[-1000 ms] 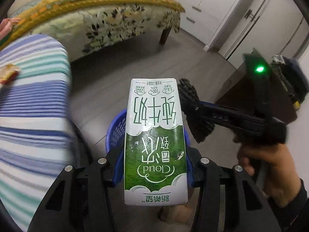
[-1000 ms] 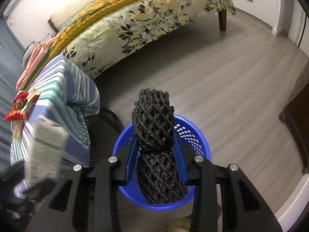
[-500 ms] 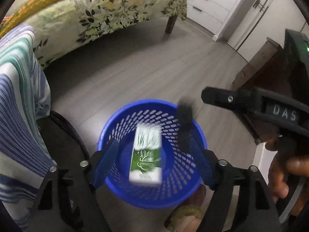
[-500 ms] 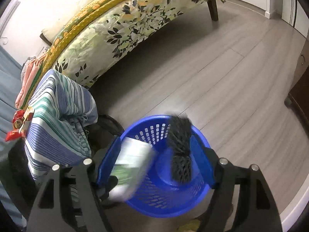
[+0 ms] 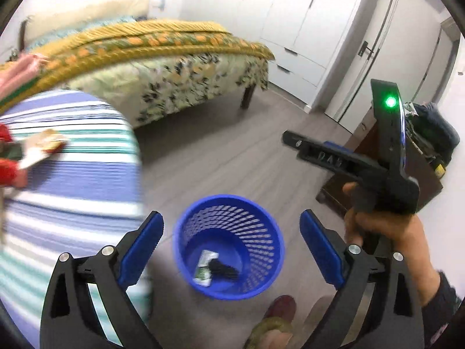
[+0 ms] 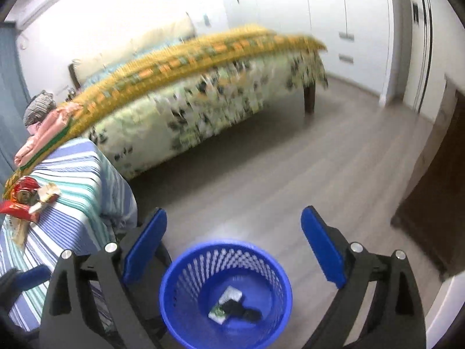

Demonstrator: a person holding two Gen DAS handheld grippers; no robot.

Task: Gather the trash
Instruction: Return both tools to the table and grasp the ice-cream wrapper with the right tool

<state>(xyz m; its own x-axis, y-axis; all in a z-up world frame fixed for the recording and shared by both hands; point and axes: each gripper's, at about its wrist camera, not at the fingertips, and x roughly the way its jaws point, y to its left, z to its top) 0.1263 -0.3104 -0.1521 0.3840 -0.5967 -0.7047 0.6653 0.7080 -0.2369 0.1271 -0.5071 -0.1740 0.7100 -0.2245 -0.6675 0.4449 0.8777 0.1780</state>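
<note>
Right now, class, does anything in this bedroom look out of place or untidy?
Yes: crumpled snack wrappers lie scattered on the striped cloth beside the bed, not in the blue basket, which already holds a milk carton and black foam net.

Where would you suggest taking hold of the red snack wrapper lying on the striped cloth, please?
Judging from the right wrist view, the red snack wrapper lies flat and crumpled on the striped cloth among other wrappers. I would come down from above and pinch a raised crumpled fold near its upper end, where it stands off the cloth. Both the left gripper and the right gripper are open and empty.
</note>
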